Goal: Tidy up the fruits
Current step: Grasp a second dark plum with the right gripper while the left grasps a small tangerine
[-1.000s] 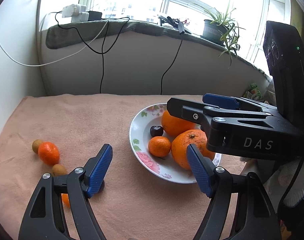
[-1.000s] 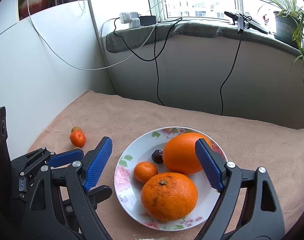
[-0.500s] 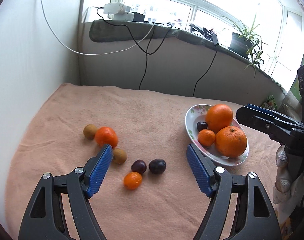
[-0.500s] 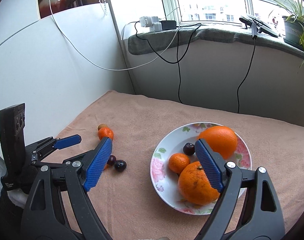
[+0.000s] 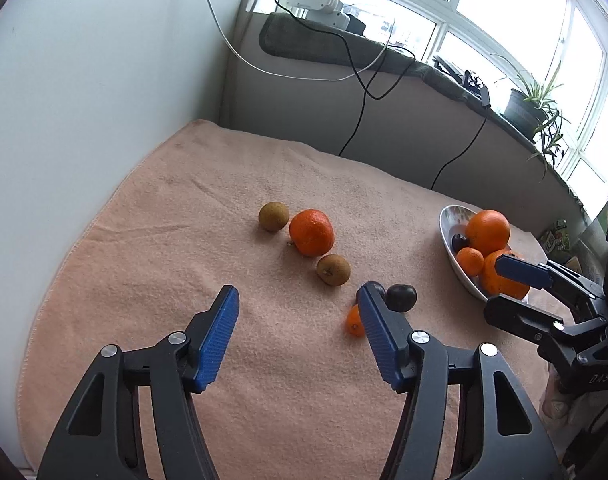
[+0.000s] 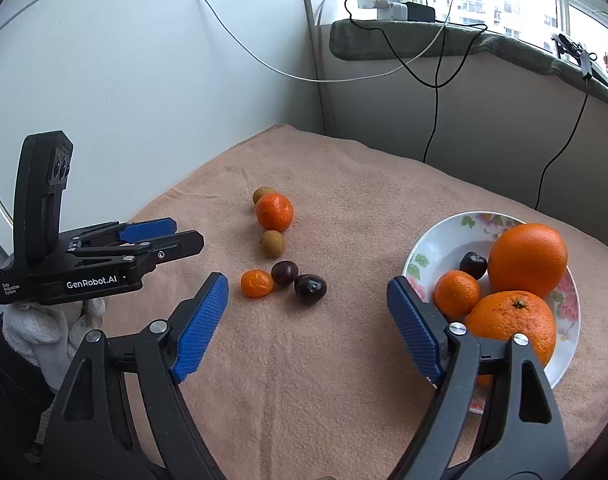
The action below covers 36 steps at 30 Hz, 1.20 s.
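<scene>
I see both my left gripper (image 5: 295, 320) and right gripper (image 6: 308, 312) empty, jaws just narrowing (still apart), loose fruit (image 6: 273, 212) at centre frame, plate (image 6: 436, 240) at right.

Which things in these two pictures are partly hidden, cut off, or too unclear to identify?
- Small orange kumquat: left wrist view, half hidden behind the left gripper's blue finger.
- One dark round cherry: same view, mostly behind that finger.
- White flowered plate: right wrist view, near rim covered by the right gripper; left wrist view, edge-on.
- Two brown round fruits: kind unclear.
</scene>
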{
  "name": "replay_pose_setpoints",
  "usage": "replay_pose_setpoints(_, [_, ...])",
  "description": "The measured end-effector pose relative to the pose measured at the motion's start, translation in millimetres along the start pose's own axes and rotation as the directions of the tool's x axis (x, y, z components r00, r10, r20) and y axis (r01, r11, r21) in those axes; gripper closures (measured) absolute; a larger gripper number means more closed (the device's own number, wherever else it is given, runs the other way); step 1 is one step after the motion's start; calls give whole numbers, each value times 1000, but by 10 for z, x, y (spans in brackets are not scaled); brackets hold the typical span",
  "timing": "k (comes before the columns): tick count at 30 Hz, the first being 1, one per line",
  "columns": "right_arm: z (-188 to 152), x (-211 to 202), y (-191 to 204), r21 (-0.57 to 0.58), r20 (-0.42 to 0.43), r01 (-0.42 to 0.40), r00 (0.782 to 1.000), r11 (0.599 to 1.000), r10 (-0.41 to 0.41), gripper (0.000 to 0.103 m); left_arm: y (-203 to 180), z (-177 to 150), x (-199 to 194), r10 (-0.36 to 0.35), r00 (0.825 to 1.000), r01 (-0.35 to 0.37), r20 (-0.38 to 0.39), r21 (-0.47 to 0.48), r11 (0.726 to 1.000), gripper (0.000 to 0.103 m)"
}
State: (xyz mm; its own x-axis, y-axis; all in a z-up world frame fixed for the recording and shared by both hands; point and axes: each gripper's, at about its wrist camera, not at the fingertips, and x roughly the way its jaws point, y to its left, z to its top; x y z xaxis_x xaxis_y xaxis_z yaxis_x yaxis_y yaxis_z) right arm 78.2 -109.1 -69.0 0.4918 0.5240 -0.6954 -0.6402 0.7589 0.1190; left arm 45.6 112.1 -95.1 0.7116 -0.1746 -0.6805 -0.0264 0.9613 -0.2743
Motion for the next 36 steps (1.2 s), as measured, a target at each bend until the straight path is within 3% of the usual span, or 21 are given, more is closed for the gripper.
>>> replay_pose_setpoints(4, [-24,177,-1,-8,-62,-12,998,1000,12,48,-119,-77,75,-51,998,53,-34,42,998,61])
replay_pose_setpoints(8, [-16,329,31,-79,-121,-1,993,997,-8,60,-256,-133,157,-69,995,76,-70,97,992,64])
replay_pose_setpoints(18, [63,620,115,-229,-185,5,982,974,-48,66,-337,-173,284,-87,990,102,-112,132,986,67])
replay_pose_setpoints(33, [97,954,108,-261,-267,-20,962,965,-52,70,-375,-171,398,-62,991,82,-118,170,982,71])
replay_pose_setpoints(36, [100,973,137,-267,-274,-32,961,963,-43,76,-388,-190,421,-62,990,84,-126,175,981,75])
